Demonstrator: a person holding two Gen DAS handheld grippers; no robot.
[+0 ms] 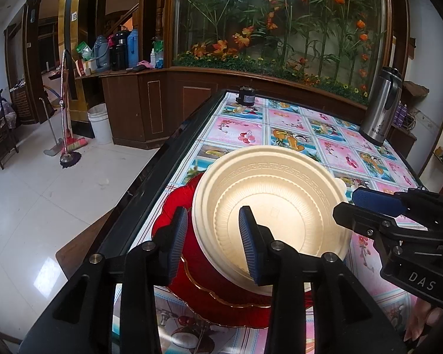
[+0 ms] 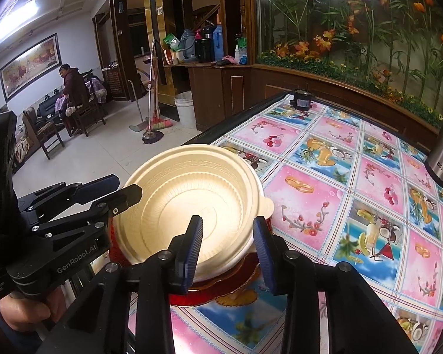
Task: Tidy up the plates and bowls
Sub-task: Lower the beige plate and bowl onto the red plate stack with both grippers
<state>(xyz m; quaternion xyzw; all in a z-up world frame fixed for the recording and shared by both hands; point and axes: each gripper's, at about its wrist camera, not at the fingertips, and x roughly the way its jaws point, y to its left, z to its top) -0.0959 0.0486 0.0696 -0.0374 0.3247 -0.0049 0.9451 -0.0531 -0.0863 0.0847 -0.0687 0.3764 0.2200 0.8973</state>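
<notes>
A cream bowl (image 1: 280, 203) with a patterned rim sits on a red plate (image 1: 203, 283) with a gold edge, near the table's left edge. My left gripper (image 1: 213, 242) is open, its fingers straddling the bowl's near-left rim, one inside and one outside. My right gripper (image 2: 229, 249) is open and straddles the bowl's (image 2: 189, 200) near-right rim over the red plate (image 2: 192, 296). Each gripper shows in the other's view: the right gripper (image 1: 366, 206) at the bowl's right, the left gripper (image 2: 115, 191) at its left.
The table (image 2: 325, 206) has a fruit-print cloth. A steel thermos (image 1: 382, 106) stands at the far right, a small dark jar (image 1: 245, 96) at the far end. The table's dark left edge (image 1: 150, 183) drops to a tiled floor.
</notes>
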